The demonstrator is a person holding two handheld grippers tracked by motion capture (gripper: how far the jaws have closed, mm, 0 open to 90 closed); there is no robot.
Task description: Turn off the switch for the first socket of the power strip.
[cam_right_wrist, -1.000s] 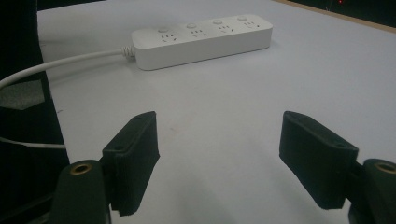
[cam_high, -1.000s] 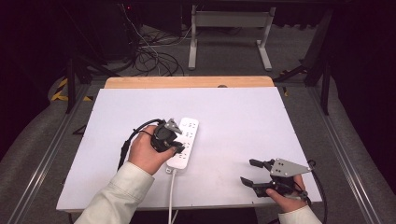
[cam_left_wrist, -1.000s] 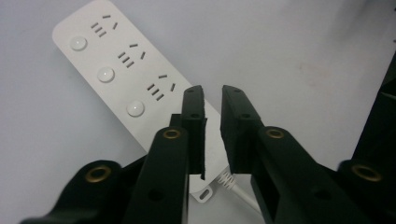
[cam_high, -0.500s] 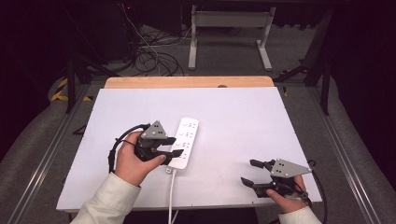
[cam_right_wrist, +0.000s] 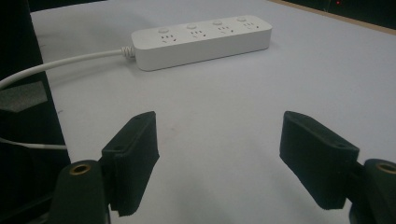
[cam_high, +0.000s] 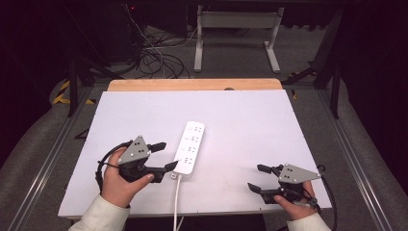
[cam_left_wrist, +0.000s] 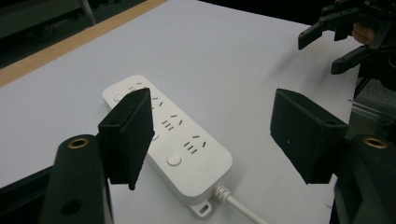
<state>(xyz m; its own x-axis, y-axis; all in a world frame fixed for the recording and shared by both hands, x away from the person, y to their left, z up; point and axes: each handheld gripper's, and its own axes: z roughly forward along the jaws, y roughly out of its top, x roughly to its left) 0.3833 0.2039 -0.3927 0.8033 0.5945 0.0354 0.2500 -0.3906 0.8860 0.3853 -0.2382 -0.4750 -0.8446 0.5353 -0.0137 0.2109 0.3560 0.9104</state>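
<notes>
A white power strip (cam_high: 189, 147) lies flat near the middle of the white table (cam_high: 269, 125), its long axis running away from the person and its white cord (cam_high: 176, 202) trailing off the near edge. The left gripper (cam_high: 166, 156) sits just beside the strip's near left corner, its fingers spread wide and holding nothing; in the left gripper view one black pad (cam_left_wrist: 128, 135) overlaps the strip's near half while the other hangs over bare table to the side, so the strip is not yet centred between them. The right gripper (cam_high: 255, 178) rests well apart, near the table's front right, fingers likewise wide open and empty, aimed across the table toward the strip's long side. The step in hand looks like taking hold of the strip with the left gripper. To do it well, the person should shift that gripper sideways until the strip's narrow width lies squarely between the two fingers, then lower them so the pads meet the side walls rather than the socket face or the round switches. Gripping close to the cord end would likely keep the stiff cord from swinging the body about. Closing should be slow, since the smooth plastic could skid on the table.
</notes>
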